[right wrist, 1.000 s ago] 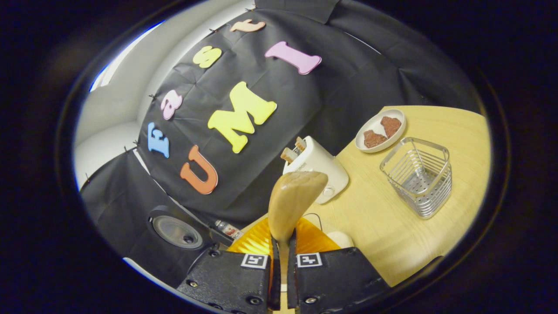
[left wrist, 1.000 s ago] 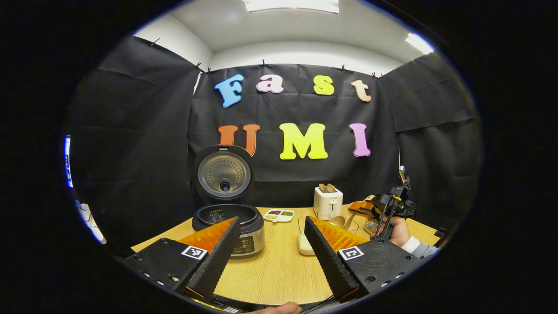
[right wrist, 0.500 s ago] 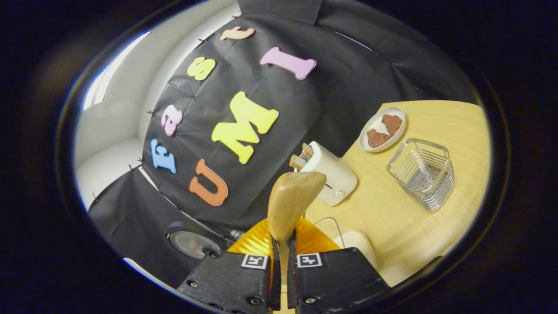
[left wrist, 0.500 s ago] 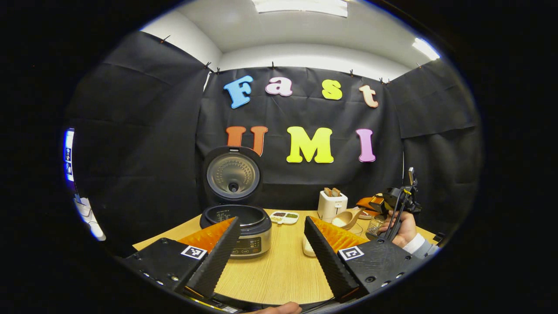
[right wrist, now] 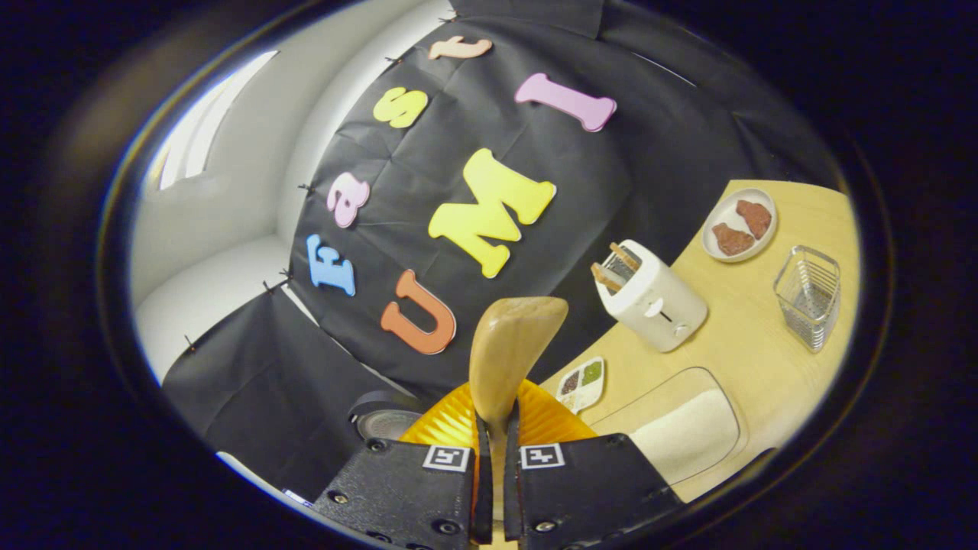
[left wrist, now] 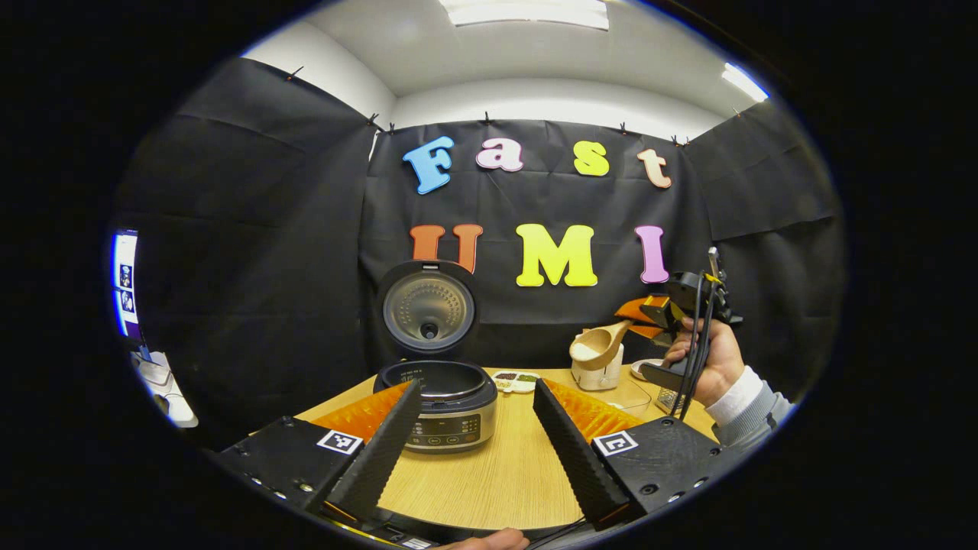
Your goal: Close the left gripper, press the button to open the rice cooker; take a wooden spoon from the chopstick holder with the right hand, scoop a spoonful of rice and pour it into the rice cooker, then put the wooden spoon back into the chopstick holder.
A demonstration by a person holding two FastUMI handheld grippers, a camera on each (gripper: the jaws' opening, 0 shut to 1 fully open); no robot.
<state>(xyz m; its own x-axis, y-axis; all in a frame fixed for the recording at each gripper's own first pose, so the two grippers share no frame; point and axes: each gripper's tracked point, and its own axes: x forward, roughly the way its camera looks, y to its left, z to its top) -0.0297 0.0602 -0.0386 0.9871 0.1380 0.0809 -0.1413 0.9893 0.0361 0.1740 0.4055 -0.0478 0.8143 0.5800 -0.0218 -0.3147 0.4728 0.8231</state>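
Above the table (left wrist: 489,473), a loaded spoon (left wrist: 598,347) heads for the open rice cooker (left wrist: 443,393).
Lid up, rice scooped; right gripper (right wrist: 495,489) clamps the spoon handle, left gripper (left wrist: 477,435) gapes empty. Pouring and returning to the holder (right wrist: 808,294) remain.

— What's that right gripper (right wrist: 494,466) got?

— A wooden spoon (right wrist: 510,353). Both fingers are pinched on the handle, and the bowl sticks up past them with its back to us.

— And the table (right wrist: 737,347) past it?

— A white toaster (right wrist: 653,296) with two slices standing in its slots. Beyond that, near the far edge, a white plate (right wrist: 739,226) with two reddish-brown pieces on it, and a wire holder (right wrist: 810,296) just beside the plate.

— Any rice?

— There's a clear box (right wrist: 682,431) with rice heaped in it, close to the gripper. A small dish (right wrist: 581,383) with coloured compartments sits between the box and the wall.

— The cooker?

— Just a bit of its raised lid (right wrist: 380,420), low on the left.
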